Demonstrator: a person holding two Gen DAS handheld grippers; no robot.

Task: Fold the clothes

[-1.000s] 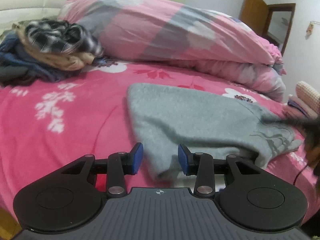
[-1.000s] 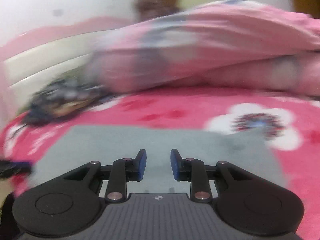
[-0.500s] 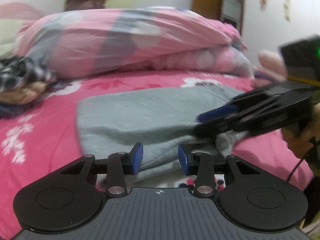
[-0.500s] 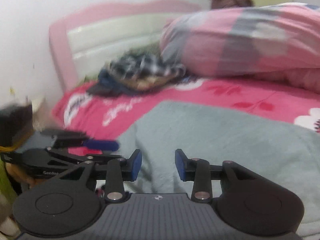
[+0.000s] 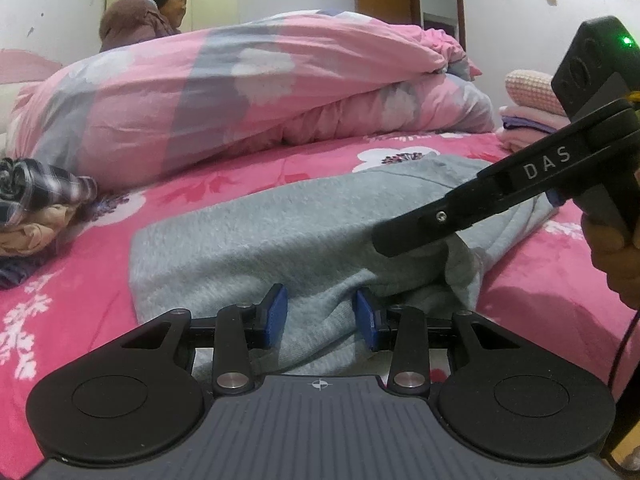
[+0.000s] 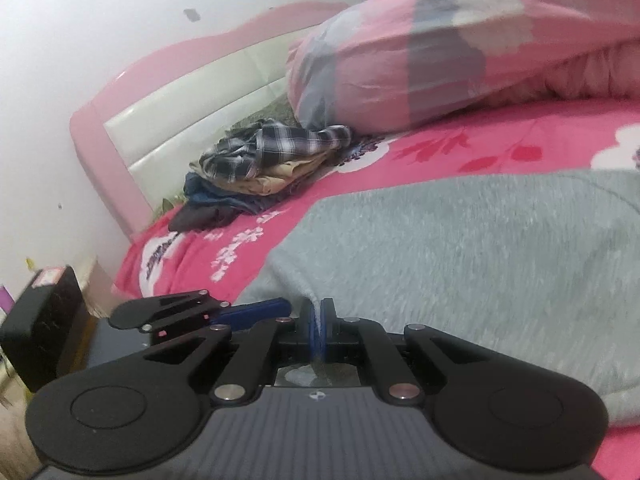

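grey fleecy garment (image 5: 304, 236): lies spread on pink floral bed sheet (image 5: 72, 280), near edge bunched | left gripper (image 5: 320, 314): jaws part open, just closing, fabric fold between blue pads, contact unclear | right gripper (image 6: 319, 330): jaws just closed, pinching garment's edge | left: plaid clothes pile (image 6: 256, 160) | behind: bulky pink-grey duvet (image 5: 240, 92)

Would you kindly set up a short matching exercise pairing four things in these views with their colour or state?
Things:
1. right gripper
2. left gripper
3. grey garment
4. plaid shirt

States:
A. crumpled on top of a clothes pile
B. jaws apart, fabric between them
C. spread on the pink bedspread
D. jaws pinched together on fabric

Pairs: 1-D, 2-B, 3-C, 4-A
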